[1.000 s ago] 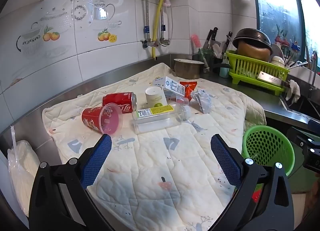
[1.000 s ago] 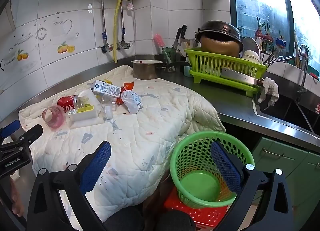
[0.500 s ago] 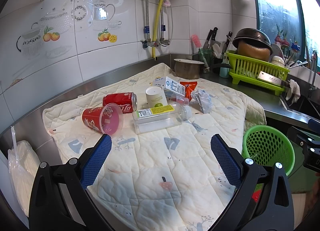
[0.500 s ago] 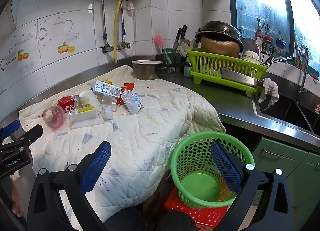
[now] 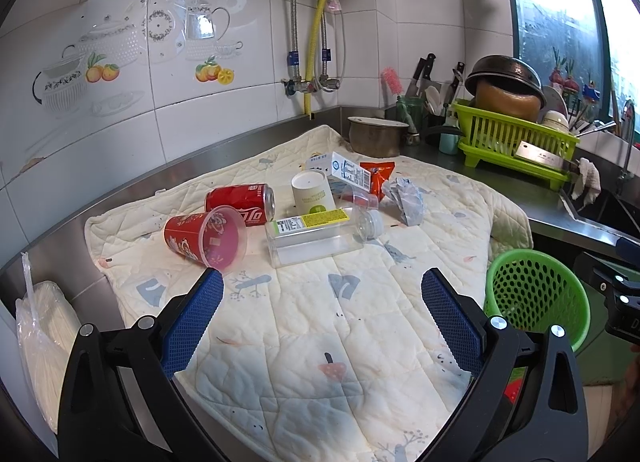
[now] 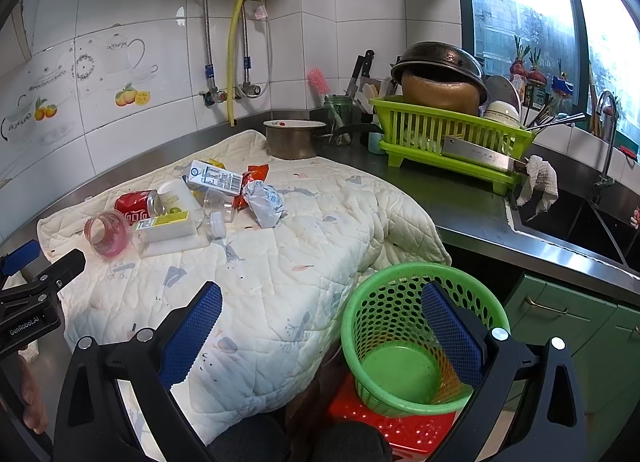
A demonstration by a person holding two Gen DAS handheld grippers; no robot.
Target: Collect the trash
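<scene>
Left wrist view: the left gripper [image 5: 322, 302] hung over the quilted mat [image 5: 320, 322], jaws wide, nothing between them. Trash lay clustered on the mat's far half: a red cup [image 5: 204, 238] on its side, a cola can [image 5: 240, 204] touching it, a clear bottle [image 5: 320, 232] just beside, a crumpled wrapper [image 5: 404, 200] near the milk carton [image 5: 340, 170].

Right wrist view: the right gripper [image 6: 322, 326] was spread wide and empty, above the mat's edge and the green basket [image 6: 416, 342], which sat on a red stool [image 6: 384, 426], well apart from the trash.
</scene>
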